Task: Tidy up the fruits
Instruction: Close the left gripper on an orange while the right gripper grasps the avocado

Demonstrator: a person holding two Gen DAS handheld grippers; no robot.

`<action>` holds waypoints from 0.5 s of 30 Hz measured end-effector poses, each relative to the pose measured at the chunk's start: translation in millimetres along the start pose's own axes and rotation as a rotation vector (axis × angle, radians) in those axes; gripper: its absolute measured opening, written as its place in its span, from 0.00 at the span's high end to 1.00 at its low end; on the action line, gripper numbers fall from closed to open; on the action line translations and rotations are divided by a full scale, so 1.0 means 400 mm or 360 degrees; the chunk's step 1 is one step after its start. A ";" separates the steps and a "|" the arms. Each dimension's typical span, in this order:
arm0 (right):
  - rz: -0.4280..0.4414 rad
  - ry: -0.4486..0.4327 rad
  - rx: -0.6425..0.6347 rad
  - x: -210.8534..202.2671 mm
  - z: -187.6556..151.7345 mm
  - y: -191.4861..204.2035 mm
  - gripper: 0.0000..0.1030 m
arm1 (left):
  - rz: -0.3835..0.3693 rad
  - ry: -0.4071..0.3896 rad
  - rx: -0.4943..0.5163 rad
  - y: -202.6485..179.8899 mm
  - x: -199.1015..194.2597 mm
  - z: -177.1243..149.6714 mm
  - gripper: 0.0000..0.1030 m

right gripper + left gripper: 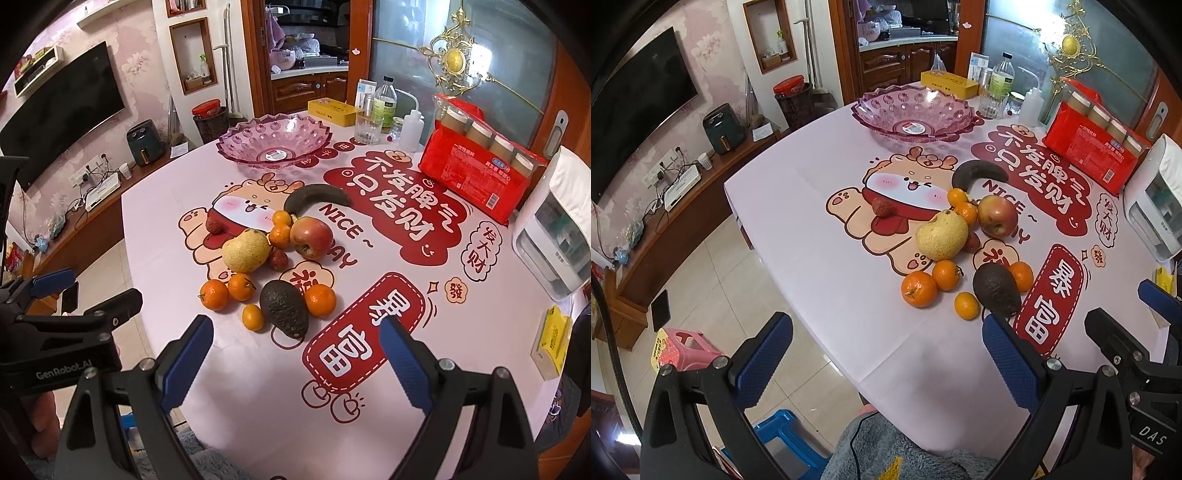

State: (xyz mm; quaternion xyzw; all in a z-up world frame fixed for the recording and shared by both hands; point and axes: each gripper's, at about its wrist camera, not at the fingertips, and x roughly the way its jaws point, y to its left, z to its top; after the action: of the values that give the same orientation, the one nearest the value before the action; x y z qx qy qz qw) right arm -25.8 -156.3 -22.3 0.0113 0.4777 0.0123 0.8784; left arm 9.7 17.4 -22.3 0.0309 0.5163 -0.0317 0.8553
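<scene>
Fruits lie in a heap in the middle of the bench (258,406): a yellow pear (246,250), a red apple (311,237), a dark avocado (283,309), a black banana (317,196) and small oranges (214,294). Behind them the pink glass bowl (275,142) has no fruit in it. Both the left gripper (886,354) and the right gripper (295,358) hang over the near edge with jaws wide apart, holding nothing.

Six tangerines (214,294) are counted on the tablecloth, with two small red lychees (215,224), one pear (246,250), one apple (310,237), one avocado (283,308) and one blackened banana (318,196). One pink glass bowl (274,144) is seen at the far side.
</scene>
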 end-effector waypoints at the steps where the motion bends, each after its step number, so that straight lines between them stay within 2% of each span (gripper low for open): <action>1: -0.0001 0.0006 0.0001 0.006 0.002 -0.004 0.11 | -0.0003 0.0005 0.0001 -0.001 0.006 0.004 0.01; 5: 0.0000 0.0027 0.0002 0.029 0.013 -0.017 0.11 | 0.0004 0.0005 0.0013 -0.001 0.032 0.017 0.01; 10: 0.0026 0.0060 -0.0005 0.064 0.018 -0.024 0.18 | 0.0043 0.0019 0.0034 0.006 0.070 0.029 0.01; 15: 0.0075 0.0072 -0.0027 0.100 0.018 -0.025 0.20 | -0.0037 0.0078 0.0070 0.004 0.123 0.027 0.01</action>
State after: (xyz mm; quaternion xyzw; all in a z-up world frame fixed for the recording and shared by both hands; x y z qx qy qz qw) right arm 2.3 -165.2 -52.2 0.0148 0.4969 0.0372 0.8669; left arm 42.2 16.8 -60.7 0.0445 0.5366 -0.0523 0.8410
